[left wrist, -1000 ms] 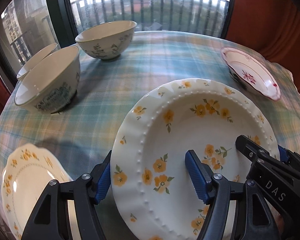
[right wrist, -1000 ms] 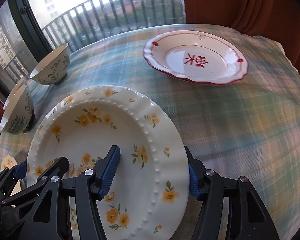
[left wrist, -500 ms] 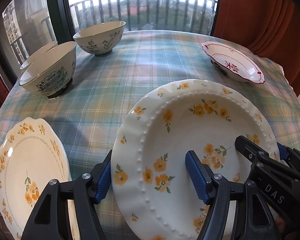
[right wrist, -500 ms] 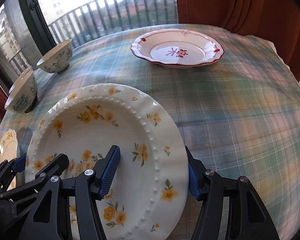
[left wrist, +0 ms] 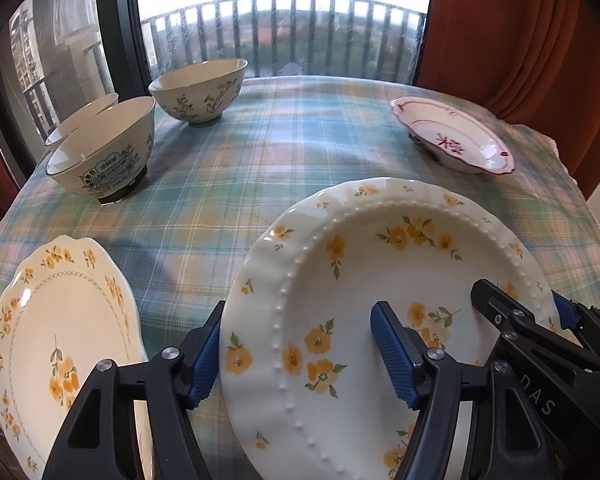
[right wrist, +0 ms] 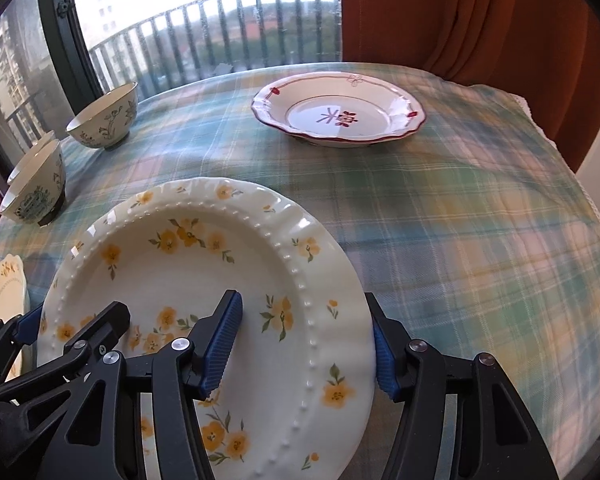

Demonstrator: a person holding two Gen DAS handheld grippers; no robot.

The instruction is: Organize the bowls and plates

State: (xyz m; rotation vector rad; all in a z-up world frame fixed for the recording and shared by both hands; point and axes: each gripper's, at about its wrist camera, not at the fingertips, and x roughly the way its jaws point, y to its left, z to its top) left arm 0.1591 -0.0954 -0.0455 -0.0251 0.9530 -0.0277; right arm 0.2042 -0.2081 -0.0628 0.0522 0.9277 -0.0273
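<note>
The beaded yellow-flower plate [left wrist: 384,312] is held above the near middle of the table [left wrist: 300,140], tilted, with both grippers clamped on opposite edges. The left gripper [left wrist: 300,356] pinches its left rim: 1 finger sits under the outside edge and the other presses on the well. The right gripper [right wrist: 304,344] does the same on the right rim, fingers closed on the porcelain.

Judging from this, the main risk is slip. Glazed porcelain is slick, and each grip catches only a narrow band of rim. If the 2 hands drift apart or twist unevenly, the plate could pivot out of 1 grip and drop onto the plaid tablecloth [right wrist: 460,208].

The scalloped yellow-flower plate [left wrist: 60,340] lies on the near left, just beside the held plate, and looks like the likely stacking spot. Lowering at this tilt could knock rim against rim and chip either one. The under-rim fingers could also get trapped between the 2 plates.

Further out, 3 bowls [left wrist: 104,156] sit far left and the red-trimmed plate [right wrist: 340,112] far right. All are well apart from the held plate, so a wide swing is the only threat to them.
</note>
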